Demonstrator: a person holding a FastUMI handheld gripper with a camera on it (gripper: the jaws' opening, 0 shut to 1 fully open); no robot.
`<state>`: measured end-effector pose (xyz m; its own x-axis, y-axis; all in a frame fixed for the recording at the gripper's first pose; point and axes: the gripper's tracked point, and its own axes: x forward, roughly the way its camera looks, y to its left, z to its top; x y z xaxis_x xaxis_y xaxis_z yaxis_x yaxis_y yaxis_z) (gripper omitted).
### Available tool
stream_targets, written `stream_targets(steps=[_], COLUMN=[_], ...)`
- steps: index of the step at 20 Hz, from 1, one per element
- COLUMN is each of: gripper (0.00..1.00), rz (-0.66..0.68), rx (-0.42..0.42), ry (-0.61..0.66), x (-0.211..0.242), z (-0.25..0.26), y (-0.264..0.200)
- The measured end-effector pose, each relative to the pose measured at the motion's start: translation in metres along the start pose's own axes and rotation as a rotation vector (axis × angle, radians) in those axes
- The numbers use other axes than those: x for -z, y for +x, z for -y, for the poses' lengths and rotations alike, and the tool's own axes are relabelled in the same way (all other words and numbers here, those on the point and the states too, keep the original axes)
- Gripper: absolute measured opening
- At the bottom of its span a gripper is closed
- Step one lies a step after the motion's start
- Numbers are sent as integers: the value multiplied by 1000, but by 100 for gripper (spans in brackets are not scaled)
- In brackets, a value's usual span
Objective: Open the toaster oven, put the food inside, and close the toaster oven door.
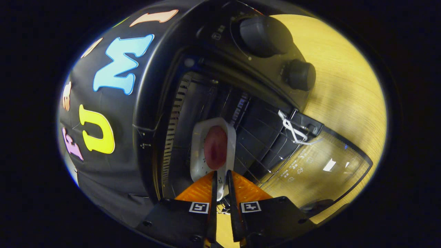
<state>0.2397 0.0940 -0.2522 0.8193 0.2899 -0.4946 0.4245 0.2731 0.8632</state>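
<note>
White and shallow, the tray (200, 151) carries a reddish piece of food (215, 147) and sits edge-on in the rolled view, its near rim pinched between the two fingers of the tool (221, 179), which are drawn nearly together on that rim. From the fingertips the tray reaches toward twelve o'clock, into the open mouth of the toaster oven (206, 100). The food lies on the tray just ahead of the fingertips, inside the dark cavity. At about two o'clock from the tray the wire rack (256, 143) shows its thin bars running across the cavity. Beyond the rack, at three to four o'clock, the glass door (327, 165) lies swung open, with a white cord (293, 130) looped at its hinge corner. Two dark knobs, a larger one (263, 34) and a smaller one (300, 75), stand on the oven's control panel at one o'clock from the tray. The wooden counter (348, 86) spreads past the knobs and under the door.
</note>
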Motion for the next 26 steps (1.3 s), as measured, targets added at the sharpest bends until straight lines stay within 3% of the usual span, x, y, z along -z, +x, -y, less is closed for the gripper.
stream_targets(steps=[1,5,8,18,26], gripper=[20,88,98,98,98], rz=[-17,-23,-8,-44,-52], rx=[-13,-43,-60,-13,66], ry=[0,-42,-89,-406,-786], x=[4,11,23,84,107], z=[-2,-10,-13,13,40], y=[-1,-19,-41,-101,-119])
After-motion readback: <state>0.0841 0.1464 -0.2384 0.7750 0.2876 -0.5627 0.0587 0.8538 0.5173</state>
